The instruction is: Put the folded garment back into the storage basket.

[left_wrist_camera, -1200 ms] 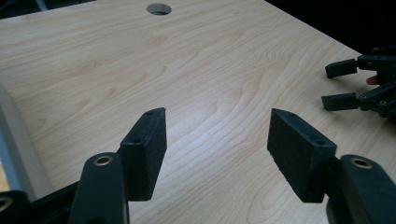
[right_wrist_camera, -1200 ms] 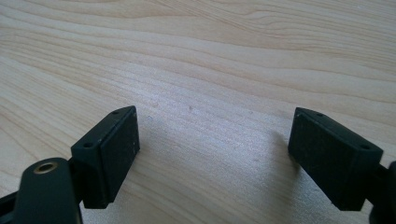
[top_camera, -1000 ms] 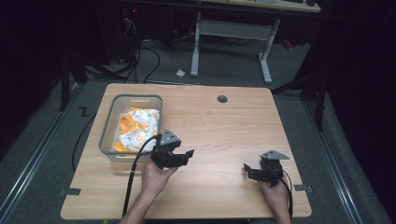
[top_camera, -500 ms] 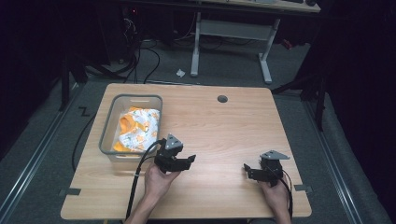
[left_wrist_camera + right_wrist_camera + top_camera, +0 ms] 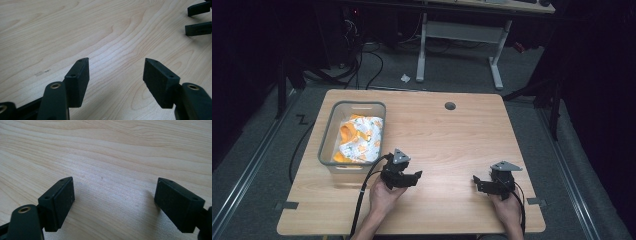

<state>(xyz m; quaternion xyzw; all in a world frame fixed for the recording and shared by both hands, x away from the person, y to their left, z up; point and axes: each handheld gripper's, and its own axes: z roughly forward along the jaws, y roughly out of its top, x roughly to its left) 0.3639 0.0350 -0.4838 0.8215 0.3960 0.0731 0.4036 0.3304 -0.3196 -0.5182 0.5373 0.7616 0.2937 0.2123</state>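
Observation:
A grey plastic basket (image 5: pixel 328 136) stands at the left of the wooden table (image 5: pixel 452 142), with an orange and white printed cloth (image 5: pixel 360 137) bundled inside. My left gripper (image 5: pixel 416 176) hovers just off the basket's near right corner, pointing right. Its jaws are open over bare wood in the left gripper view (image 5: pixel 116 72). My right gripper (image 5: pixel 476 183) rests near the front right of the table and points left toward the other one. It is open too, with nothing between its pads (image 5: pixel 113 195). Its fingertips (image 5: pixel 198 28) show at the top right of the left gripper view.
A round cable hole (image 5: pixel 450 106) sits near the table's far edge. A black cable (image 5: pixel 362 195) trails from the left gripper over the front edge. Behind the table stand a white desk frame (image 5: pixel 459 32) and floor cables, in the dark.
My left gripper has come down and toward the table's front edge, away from the basket's corner, still open. The right gripper has stayed put.

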